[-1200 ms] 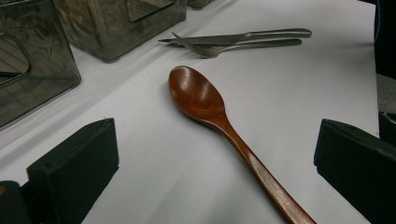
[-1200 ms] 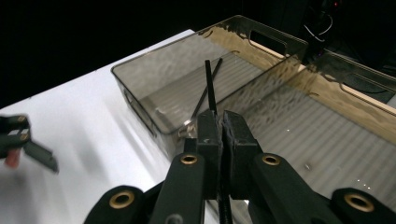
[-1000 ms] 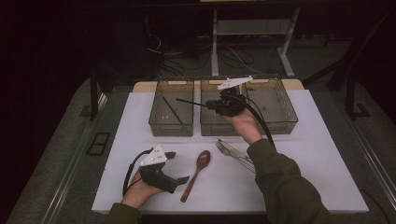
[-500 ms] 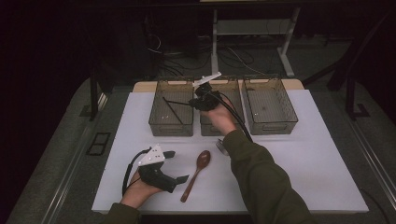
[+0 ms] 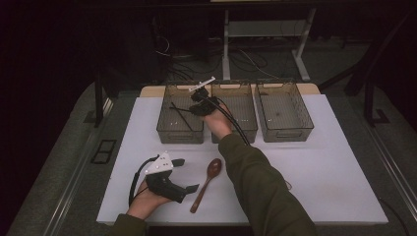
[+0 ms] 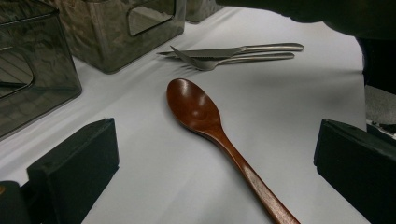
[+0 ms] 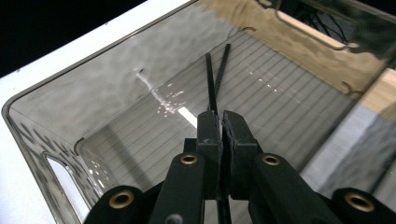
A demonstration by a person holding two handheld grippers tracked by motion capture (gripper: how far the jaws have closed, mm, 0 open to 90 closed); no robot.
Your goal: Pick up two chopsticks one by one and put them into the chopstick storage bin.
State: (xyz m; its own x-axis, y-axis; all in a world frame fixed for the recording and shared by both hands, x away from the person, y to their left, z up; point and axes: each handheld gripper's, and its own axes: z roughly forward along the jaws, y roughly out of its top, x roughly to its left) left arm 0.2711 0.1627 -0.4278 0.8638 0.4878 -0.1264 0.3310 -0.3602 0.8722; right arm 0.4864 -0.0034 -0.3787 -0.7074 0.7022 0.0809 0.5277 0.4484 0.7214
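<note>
1. The right arm stretches forward and to the left across the white tabletop, its dark green sleeve running from the bottom edge of the high view up to the bins.
2. The right gripper hangs over the inner rim of the left bin, its cable trailing back along the wrist.
3. In the right gripper view the jaws are pressed together on a thin black chopstick, which points down into that bin.
4. A second chopstick lies on the ribbed floor of the left bin, just beside the held one and crossing it near the far end.
5. The left hand rests near the front edge of the tabletop, holding the left gripper low and pointed to the right.
6. Its jaws stand wide apart, clamped on nothing; in the left gripper view the wooden spoon lies between them on the tabletop, bowl away from the camera.
7. Beyond the spoon, a metal knife and a metal fork lie side by side, touching or nearly so.
8. Three clear smoky bins stand in a row at the back; the middle bin is partly hidden by the right hand.
9. The right bin shows a bare ribbed floor.
</note>
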